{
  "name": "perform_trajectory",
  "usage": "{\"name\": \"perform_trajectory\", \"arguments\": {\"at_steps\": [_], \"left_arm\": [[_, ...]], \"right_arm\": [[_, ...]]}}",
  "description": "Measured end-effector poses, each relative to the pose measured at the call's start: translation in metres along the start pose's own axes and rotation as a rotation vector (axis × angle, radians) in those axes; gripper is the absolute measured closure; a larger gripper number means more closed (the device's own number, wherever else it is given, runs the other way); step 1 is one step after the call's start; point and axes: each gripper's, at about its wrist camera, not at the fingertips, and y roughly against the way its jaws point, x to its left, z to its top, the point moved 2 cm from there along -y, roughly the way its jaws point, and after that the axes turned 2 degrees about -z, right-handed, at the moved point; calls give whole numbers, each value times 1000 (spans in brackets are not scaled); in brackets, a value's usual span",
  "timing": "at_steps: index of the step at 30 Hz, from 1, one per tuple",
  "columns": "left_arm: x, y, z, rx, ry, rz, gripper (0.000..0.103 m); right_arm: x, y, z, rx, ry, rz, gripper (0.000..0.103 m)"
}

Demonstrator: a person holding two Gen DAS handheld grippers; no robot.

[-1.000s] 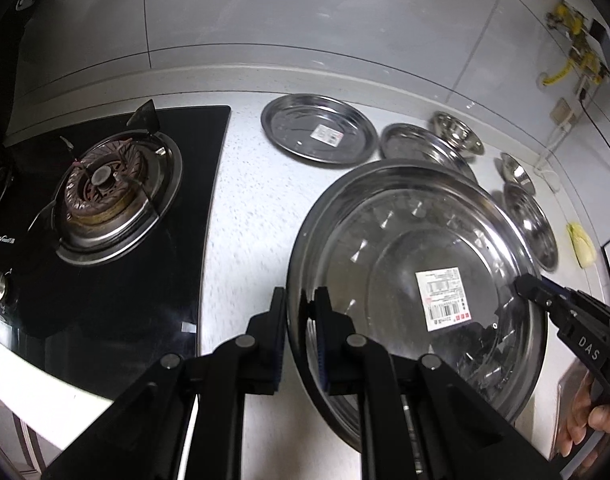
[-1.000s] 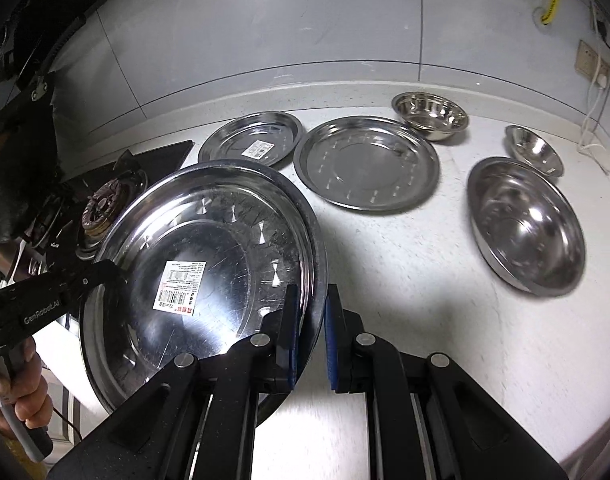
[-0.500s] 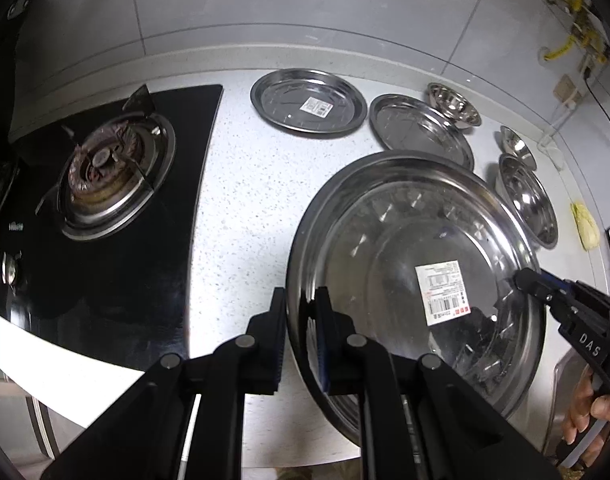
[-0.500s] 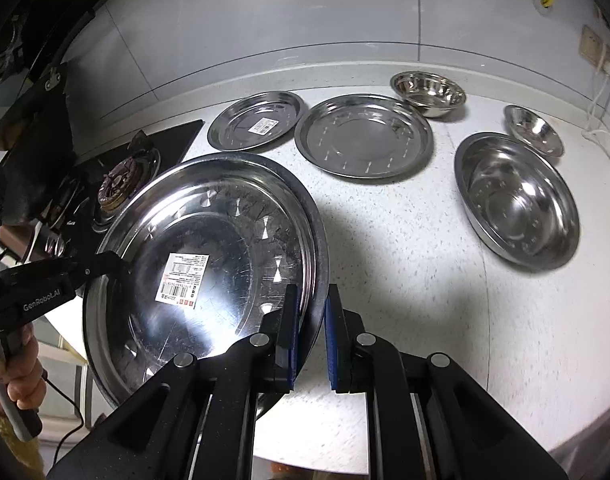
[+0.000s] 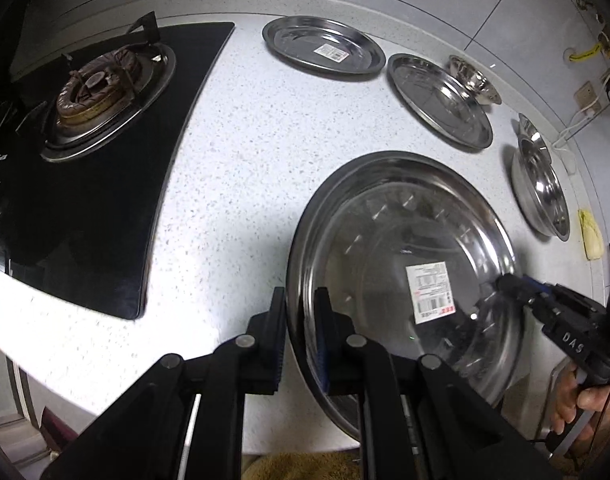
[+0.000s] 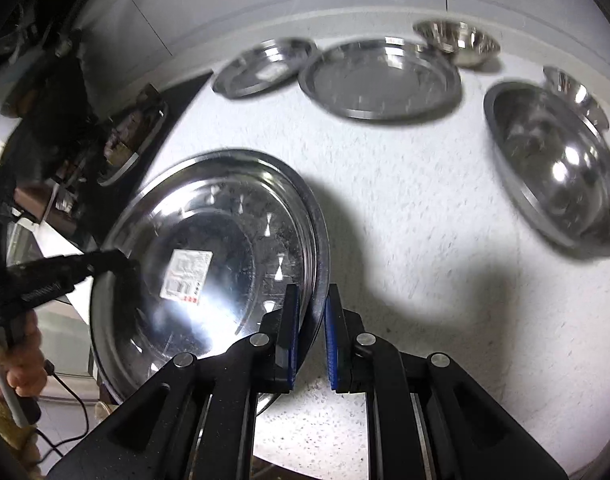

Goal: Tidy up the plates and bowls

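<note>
A large steel plate with a white barcode label hangs over the near part of the speckled counter, held by both grippers. My left gripper is shut on its left rim, and in the left wrist view the right gripper clamps the opposite rim. In the right wrist view the same plate has its right rim pinched in my right gripper, and the left gripper grips the far side. Two smaller plates lie at the back.
A black gas hob with a burner takes up the counter's left part. A small bowl sits at the back wall; a larger bowl and another small bowl stand on the right. A yellow cloth lies near the right edge.
Both grippers have come down and nearer to the counter's front edge with the large plate between them. The plates and bowls at the back have not moved.
</note>
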Motion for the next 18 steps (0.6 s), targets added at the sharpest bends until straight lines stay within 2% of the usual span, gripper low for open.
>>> {"name": "perform_trajectory", "arguments": {"at_steps": [5, 9, 18], "left_arm": [[0, -17, 2, 4, -76, -20, 91], [6, -20, 4, 2, -85, -54, 91], [12, -31, 1, 10, -102, -60, 91]], "right_arm": [[0, -17, -6, 8, -39, -58, 92], [-1, -22, -7, 2, -57, -82, 92], [3, -28, -6, -5, -78, -134, 92]]}}
